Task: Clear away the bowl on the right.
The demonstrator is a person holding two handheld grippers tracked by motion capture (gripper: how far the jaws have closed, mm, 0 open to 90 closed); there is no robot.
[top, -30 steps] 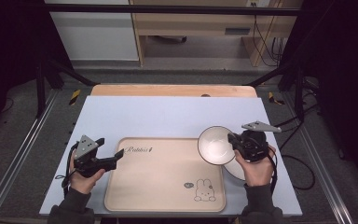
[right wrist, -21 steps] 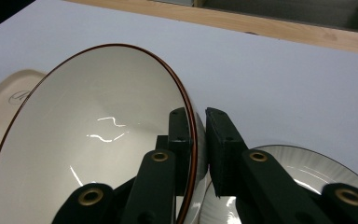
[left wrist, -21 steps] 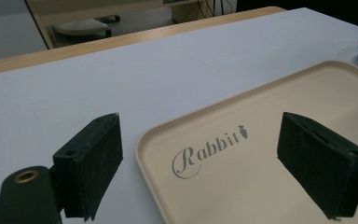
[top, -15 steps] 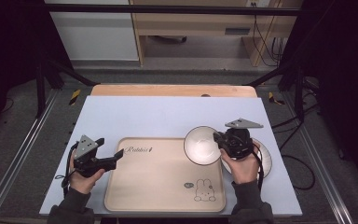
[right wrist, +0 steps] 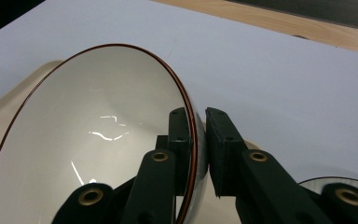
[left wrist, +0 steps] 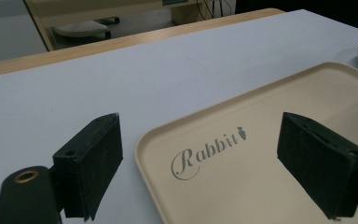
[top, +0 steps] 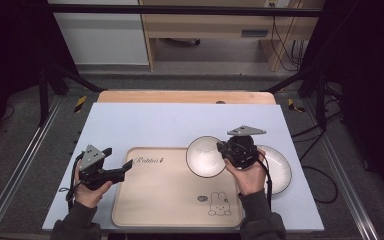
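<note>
Here the right gripper (top: 224, 150) clamps the bowl (top: 206, 156) by its rim at three o'clock; the left gripper (left wrist: 200, 163) gapes over the tray (top: 170, 195).

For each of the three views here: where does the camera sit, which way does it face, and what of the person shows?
High view: above the person's side, facing forward and down on the table; forearms, both hands, both grippers.
Left gripper view: on the left gripper, looking along its open jaws at the tray.
Right gripper view: on the right gripper, jaws clamping the bowl rim.
Shared: the high and left gripper views both show the tray's "Rabbit" print.
</note>
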